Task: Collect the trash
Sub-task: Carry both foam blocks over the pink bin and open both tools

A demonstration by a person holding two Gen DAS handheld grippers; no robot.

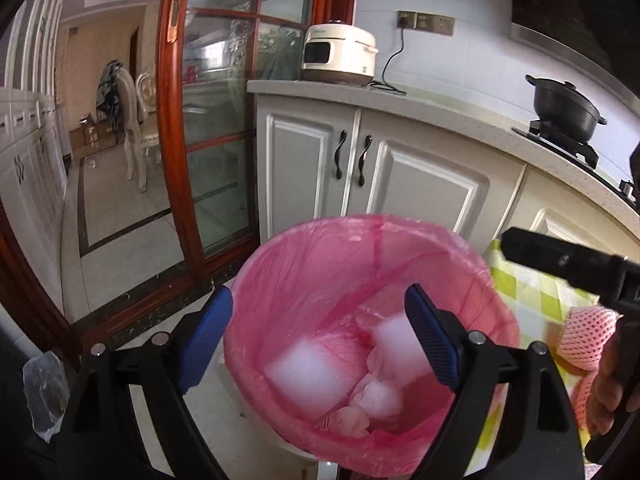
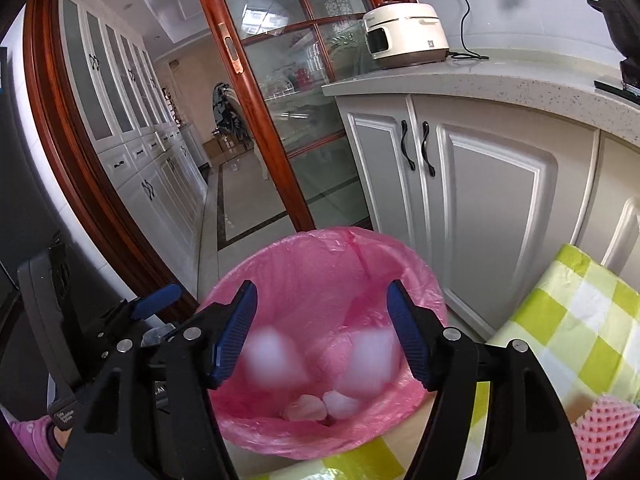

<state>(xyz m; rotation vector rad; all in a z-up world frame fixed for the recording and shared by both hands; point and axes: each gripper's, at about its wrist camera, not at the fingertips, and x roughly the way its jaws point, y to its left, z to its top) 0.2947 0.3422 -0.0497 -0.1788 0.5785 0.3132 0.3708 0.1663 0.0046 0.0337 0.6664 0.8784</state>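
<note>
Both grippers hang above the trash bin (image 1: 372, 344), which is lined with a pink bag (image 2: 320, 276). The left gripper (image 1: 320, 344) has its blue pads spread wide and holds nothing; white foam pieces (image 1: 304, 372) lie at the bottom of the bin, directly below and between its fingers. The right gripper (image 2: 322, 336) is also spread apart and empty, with blurred white pieces (image 2: 368, 360) under it inside the bag. Pink foam fruit nets (image 1: 584, 340) rest on the green checked cloth (image 2: 560, 320), just beside the bin.
</note>
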